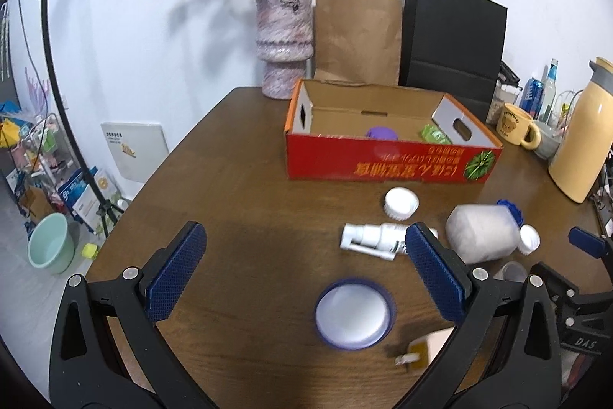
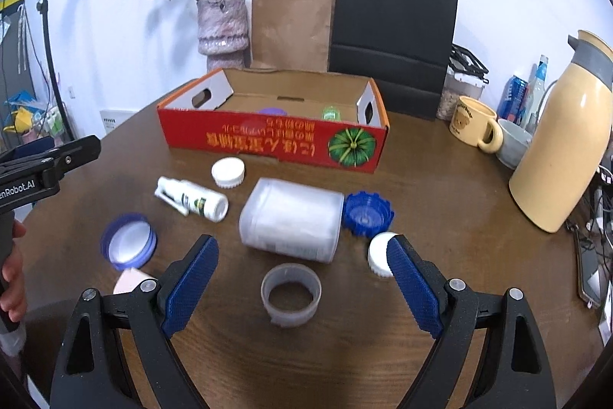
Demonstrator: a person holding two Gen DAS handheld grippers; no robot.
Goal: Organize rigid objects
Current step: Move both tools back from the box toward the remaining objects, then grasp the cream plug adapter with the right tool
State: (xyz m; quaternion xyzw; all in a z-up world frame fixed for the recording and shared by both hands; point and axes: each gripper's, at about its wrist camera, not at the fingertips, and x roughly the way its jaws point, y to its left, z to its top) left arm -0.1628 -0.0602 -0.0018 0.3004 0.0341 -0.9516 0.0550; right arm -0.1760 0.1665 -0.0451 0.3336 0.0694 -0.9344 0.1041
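The right gripper is spread wide and empty, with the translucent ring cup upright on the desk between its fingers. The left gripper, equally wide and empty, frames the purple-rimmed lid. The red box lies far, straight ahead.

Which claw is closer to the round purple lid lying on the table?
Left. The left gripper hangs right over the purple lid, which sits between its open fingers. The right gripper is off to the side, over the clear cup.
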